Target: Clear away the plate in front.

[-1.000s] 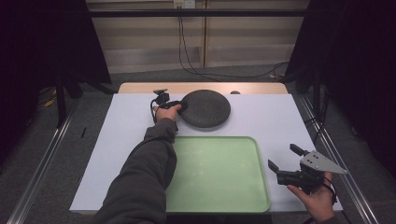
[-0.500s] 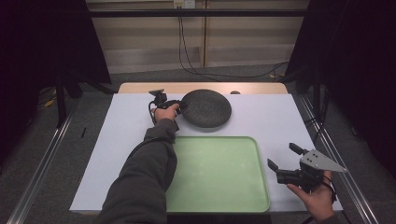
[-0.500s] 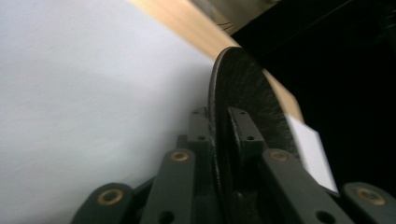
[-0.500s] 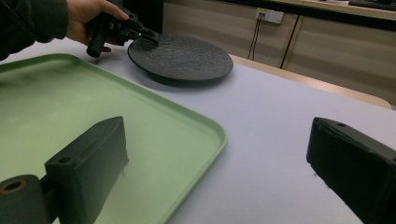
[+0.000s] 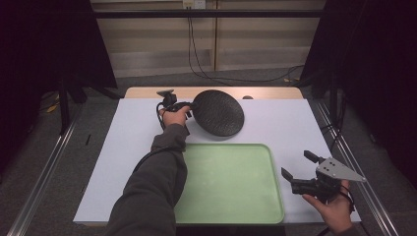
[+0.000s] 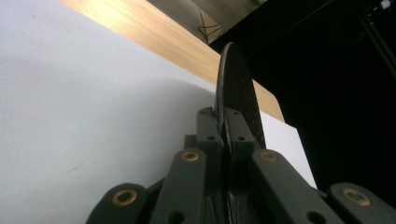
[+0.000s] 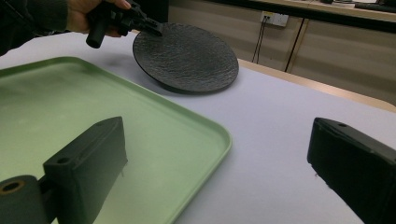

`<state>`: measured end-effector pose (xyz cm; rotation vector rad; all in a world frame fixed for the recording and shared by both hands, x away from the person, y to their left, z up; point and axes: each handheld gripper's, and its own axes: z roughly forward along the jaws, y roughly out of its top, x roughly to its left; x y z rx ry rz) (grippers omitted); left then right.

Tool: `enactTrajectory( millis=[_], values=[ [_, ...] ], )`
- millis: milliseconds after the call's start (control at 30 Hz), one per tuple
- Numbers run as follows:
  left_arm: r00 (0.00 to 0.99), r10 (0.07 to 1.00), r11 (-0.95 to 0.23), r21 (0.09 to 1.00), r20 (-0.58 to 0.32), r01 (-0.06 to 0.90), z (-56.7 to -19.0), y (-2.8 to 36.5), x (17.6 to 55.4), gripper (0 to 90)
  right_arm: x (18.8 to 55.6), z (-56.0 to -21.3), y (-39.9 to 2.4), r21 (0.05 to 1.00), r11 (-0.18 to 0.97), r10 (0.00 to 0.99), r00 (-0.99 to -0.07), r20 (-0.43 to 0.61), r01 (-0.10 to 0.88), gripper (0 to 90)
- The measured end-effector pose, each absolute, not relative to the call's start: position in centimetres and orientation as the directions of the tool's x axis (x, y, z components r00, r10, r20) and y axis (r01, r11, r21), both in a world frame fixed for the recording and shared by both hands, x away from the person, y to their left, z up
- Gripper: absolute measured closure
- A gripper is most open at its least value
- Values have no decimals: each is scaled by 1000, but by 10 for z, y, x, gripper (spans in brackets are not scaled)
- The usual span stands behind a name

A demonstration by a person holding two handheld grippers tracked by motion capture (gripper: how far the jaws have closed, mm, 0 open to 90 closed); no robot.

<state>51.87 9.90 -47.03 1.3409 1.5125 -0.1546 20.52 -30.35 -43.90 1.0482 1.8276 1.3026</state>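
Note:
A round black textured plate (image 5: 219, 113) is at the far middle of the white table. It is tilted, with its left rim raised. My left gripper (image 5: 189, 107) is shut on that rim; its jaws have just been closing on it. In the left gripper view the plate (image 6: 236, 84) stands edge-on between the pads of the left gripper (image 6: 223, 123). My right gripper (image 5: 297, 164) hovers open at the near right, beside the green tray (image 5: 228, 182). In the right gripper view nothing lies between the wide-apart jaws of the right gripper (image 7: 219, 154), and the plate (image 7: 187, 56) is seen beyond the tray (image 7: 93, 107).
A white sheet (image 5: 133, 147) covers the table, with a strip of bare wood (image 5: 142, 92) along its far edge. Metal rails (image 5: 49, 162) run down both sides. Cables (image 5: 196, 54) hang by the back wall.
The plate lay flat on the table before; its left rim is now lifted and the plate tilts. My left hand has risen a little with it. The right gripper has stayed still.

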Motion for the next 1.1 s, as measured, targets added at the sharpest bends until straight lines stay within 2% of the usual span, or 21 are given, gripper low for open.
enactTrajectory(
  millis=[567, 833, 1100],
  values=[
    [183, 674, 333, 516, -716, 789, -446, 90, 523, 868, 205, -439, -304, 954, 181, 876, -479, -47, 237, 40],
    [159, 633, 373, 479, -758, 795, -422, 116, 519, 865, 208, -440, -302, 953, 174, 878, -476, -36, 249, 29],
    [176, 632, 340, 474, -755, 812, -405, 137, 501, 863, 212, -441, -299, 954, 179, 875, -482, -43, 240, 0]
  ],
)
